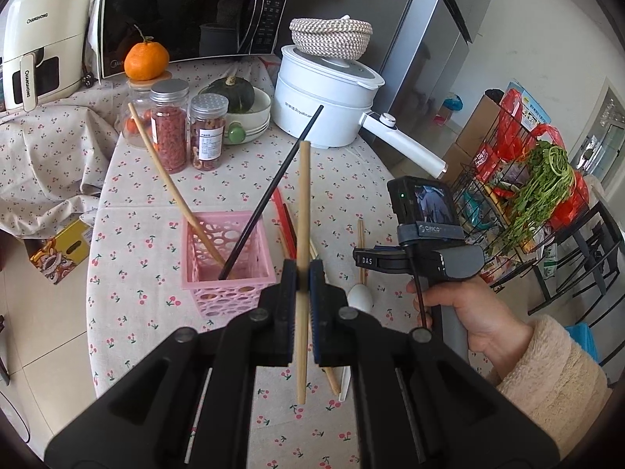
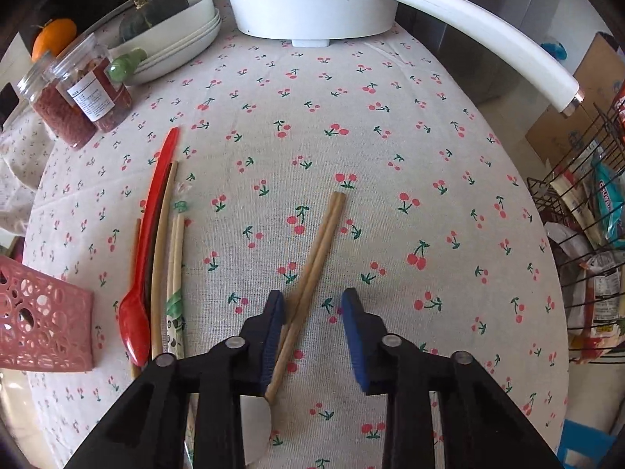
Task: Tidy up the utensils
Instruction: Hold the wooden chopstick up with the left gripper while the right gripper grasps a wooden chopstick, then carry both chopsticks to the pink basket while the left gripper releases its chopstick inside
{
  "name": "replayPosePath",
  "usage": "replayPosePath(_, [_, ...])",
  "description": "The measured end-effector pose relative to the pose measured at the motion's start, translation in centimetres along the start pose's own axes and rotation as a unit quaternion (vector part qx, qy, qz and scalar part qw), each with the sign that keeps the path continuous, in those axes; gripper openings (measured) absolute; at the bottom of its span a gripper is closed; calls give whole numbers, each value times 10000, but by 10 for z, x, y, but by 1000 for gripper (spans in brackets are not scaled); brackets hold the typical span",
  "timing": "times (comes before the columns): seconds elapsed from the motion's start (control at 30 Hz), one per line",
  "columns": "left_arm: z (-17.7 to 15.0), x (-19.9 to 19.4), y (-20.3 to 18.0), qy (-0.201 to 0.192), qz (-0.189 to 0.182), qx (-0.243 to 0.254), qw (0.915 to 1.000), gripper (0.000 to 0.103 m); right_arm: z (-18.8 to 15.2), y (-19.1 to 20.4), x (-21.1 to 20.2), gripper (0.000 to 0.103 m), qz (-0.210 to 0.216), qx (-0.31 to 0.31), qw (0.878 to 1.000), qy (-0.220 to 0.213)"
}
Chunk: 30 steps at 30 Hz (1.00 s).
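Note:
My left gripper (image 1: 304, 273) is shut on a wooden chopstick (image 1: 302, 211), held upright just right of a pink perforated basket (image 1: 224, 273). The basket holds a wooden chopstick (image 1: 172, 183) and a black chopstick (image 1: 273, 191). My right gripper (image 2: 312, 305) is open, low over the cherry-print tablecloth, with a pair of wooden chopsticks (image 2: 320, 242) lying between its fingers. A white spoon (image 2: 254, 426) lies under the left finger. A red spoon (image 2: 150, 242), more chopsticks (image 2: 164, 242) and a wrapped pair (image 2: 176, 273) lie to the left, beside the basket (image 2: 43, 320).
At the back stand a white electric pot (image 1: 324, 97) with a long handle (image 2: 488, 51), two jars (image 1: 187, 129), stacked bowls with a squash (image 1: 242, 105), an orange (image 1: 146, 60) and a microwave (image 1: 187, 11). A wire rack with groceries (image 1: 527, 195) stands right of the table.

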State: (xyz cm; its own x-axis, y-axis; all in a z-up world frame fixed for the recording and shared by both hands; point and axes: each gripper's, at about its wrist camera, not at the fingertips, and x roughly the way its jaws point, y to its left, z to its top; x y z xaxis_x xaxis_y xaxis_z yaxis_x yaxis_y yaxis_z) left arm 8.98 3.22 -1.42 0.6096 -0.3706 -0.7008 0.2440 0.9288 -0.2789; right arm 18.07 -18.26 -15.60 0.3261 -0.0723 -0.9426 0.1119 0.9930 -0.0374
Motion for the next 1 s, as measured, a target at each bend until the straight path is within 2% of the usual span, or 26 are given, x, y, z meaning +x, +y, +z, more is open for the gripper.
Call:
replayPosePath(0.13, [0, 1, -2, -3, 22, 39, 10000, 7, -4, -8, -2, 9, 208, 2, 9998, 54])
replayPosePath(0.3, [0, 5, -1, 3, 83, 43, 10000, 7, -6, -32, -10, 8, 765, 489, 9959, -6])
replayPosePath(0.63, [3, 1, -2, -87, 103, 11, 9999, 7, -15, -35, -94, 8, 1348, 507, 9835, -1099])
replayPosePath(1.0, [9, -12, -6, -364, 51, 8, 9993, 7, -36, -35, -162, 5, 2004, 408, 9587, -1977])
